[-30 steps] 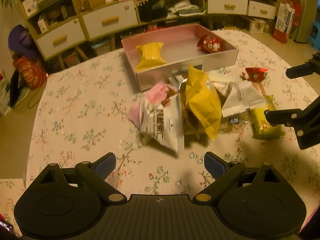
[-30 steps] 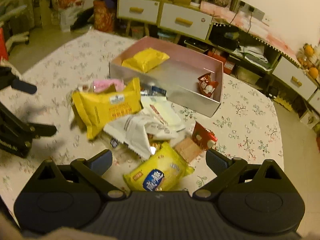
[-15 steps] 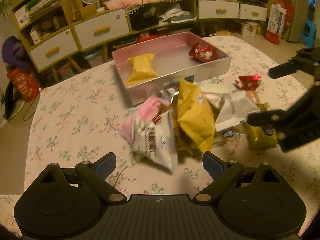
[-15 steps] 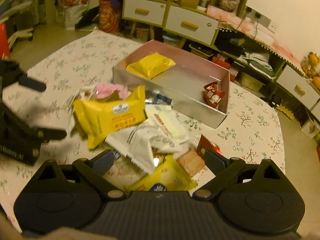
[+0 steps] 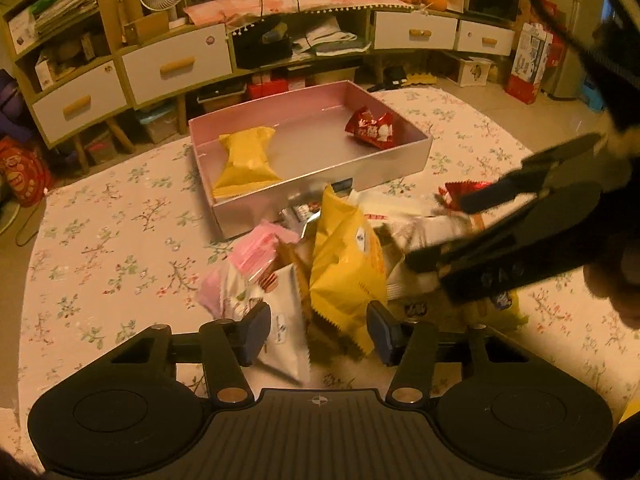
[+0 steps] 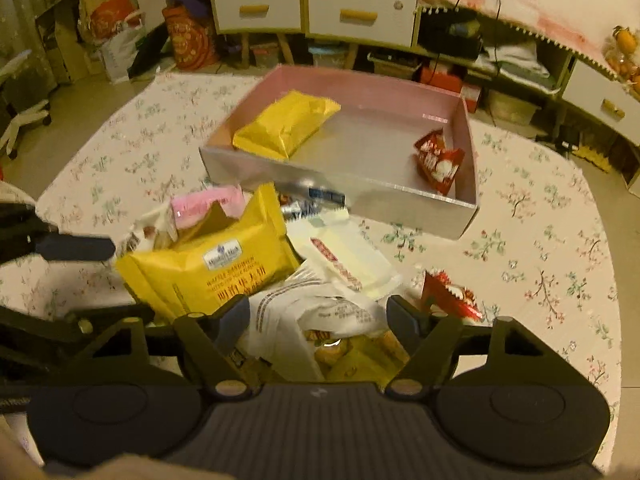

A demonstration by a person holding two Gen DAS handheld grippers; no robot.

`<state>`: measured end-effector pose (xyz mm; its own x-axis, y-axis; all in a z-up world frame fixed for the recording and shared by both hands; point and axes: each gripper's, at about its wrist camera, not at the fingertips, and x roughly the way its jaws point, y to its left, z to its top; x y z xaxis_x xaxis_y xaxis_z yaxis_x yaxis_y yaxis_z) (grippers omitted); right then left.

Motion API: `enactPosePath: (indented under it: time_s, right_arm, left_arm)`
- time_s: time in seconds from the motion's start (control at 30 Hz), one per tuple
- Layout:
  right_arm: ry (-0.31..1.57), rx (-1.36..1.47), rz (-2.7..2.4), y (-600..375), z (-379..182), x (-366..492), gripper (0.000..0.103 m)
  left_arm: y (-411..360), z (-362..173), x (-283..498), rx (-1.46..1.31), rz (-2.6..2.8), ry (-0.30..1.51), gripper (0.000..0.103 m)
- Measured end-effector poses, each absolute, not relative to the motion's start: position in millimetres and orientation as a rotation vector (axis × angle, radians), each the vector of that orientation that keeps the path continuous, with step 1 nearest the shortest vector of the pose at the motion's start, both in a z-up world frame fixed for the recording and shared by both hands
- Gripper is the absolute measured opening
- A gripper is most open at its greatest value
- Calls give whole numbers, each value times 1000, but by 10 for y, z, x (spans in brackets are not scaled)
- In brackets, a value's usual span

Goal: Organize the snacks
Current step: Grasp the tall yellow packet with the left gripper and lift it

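Two hand-held grippers over one bench (image 5: 100, 240) with a floral cloth. Pink box (image 5: 400, 160) at the far middle, holding a yellow packet (image 5: 246, 156) at its left end and a red packet (image 5: 370, 130) at its right; most of its floor is bare. Snack pile just near of the box wall, heaped and overlapping. Largest piece: yellow bag (image 5: 346, 268), tilted up on edge, long axis running near-to-far in the left wrist view. White packet (image 5: 286, 332) leans on its left; pink wrapper (image 5: 256, 250) behind that. Left hand-held gripper (image 5: 316, 334) low at the near edge of the pile, jaws well apart, straddling the near ends of the white packet and yellow bag, holding nothing. Right hand-held gripper (image 6: 318, 320) reaches in from the right over a crumpled white wrapper (image 6: 320, 312), jaws wide, nothing held. Small red packet (image 6: 450, 294) lies just right of it. Left looks nearer the yellow bag; likely first pick.
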<state>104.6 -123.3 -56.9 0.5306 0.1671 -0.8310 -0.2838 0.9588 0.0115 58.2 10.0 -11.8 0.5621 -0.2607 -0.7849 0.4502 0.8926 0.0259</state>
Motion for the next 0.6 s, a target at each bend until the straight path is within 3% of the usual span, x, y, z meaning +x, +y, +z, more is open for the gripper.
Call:
enactPosePath:
  time_s: [0.6]
  right_arm:
    - [1035, -155, 254, -1420, -606, 975, 69]
  left_arm:
    - [-248, -287, 813, 295, -462, 909, 45]
